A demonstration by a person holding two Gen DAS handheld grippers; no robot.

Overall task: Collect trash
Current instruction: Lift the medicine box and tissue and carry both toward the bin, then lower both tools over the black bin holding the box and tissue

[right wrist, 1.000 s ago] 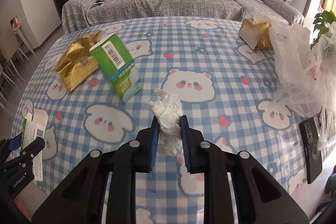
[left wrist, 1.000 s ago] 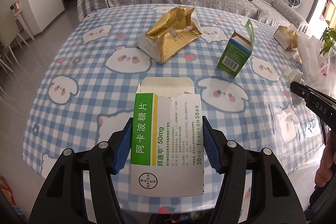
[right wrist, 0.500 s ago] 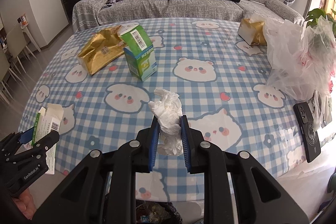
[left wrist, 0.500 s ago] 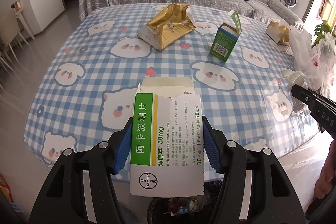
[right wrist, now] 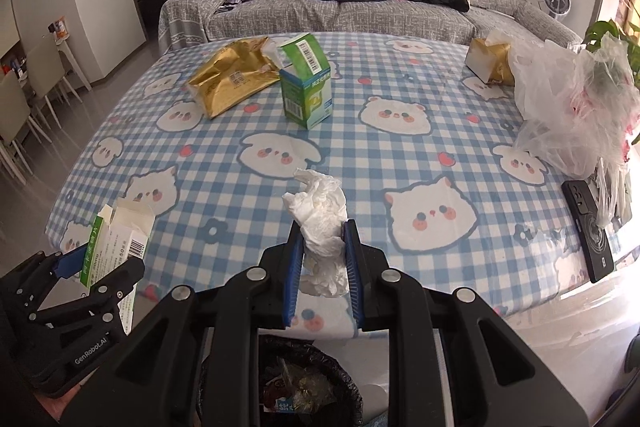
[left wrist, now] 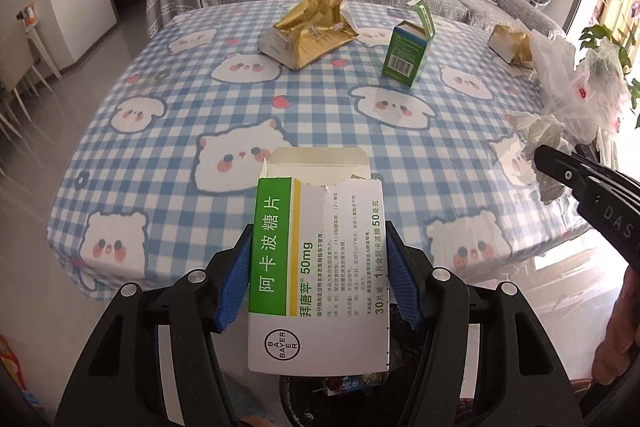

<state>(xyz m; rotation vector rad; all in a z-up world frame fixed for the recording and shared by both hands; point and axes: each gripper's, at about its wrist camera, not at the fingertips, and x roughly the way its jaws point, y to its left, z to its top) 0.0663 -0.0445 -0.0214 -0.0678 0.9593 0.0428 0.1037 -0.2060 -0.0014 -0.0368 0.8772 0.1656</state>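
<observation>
Carrying: both hauls pulled back off the table (right wrist: 400, 147) toward its near edge, with the bin (right wrist: 344, 379) now showing below that edge where a second ago only cloth filled the view.
Left gripper (left wrist: 316, 267): clamped on the pill box (left wrist: 320, 247), blue pads pressed to its two long sides, torn flap up; grip unchanged from a second ago.
Right gripper (right wrist: 322, 267): squeezed tight on the tissue (right wrist: 320, 223), crumpled wad bulging above and below the pads; grip likewise unchanged.
Pill box place: off the table, past its near edge, roughly above the bin's dark rim as seen by the left wrist.
Tissue place: just above the table's near edge, bin mouth directly below in the right wrist view.
Bin: black liner, some wrappers already inside.
Meaning: transport nearly over, release probably next; tissue looks better lined up than the box, whose lower end hides most of the bin.
Left on the table, all farther from the bin: gold bag (right wrist: 232, 79), green carton (right wrist: 306, 87) upright beside it, gold tissue pack (right wrist: 488, 63) at the far right next to a plastic bag (right wrist: 576, 115), phone (right wrist: 588, 231) at the right edge.
Risk: light tissue drifting wide of the rim on release.
</observation>
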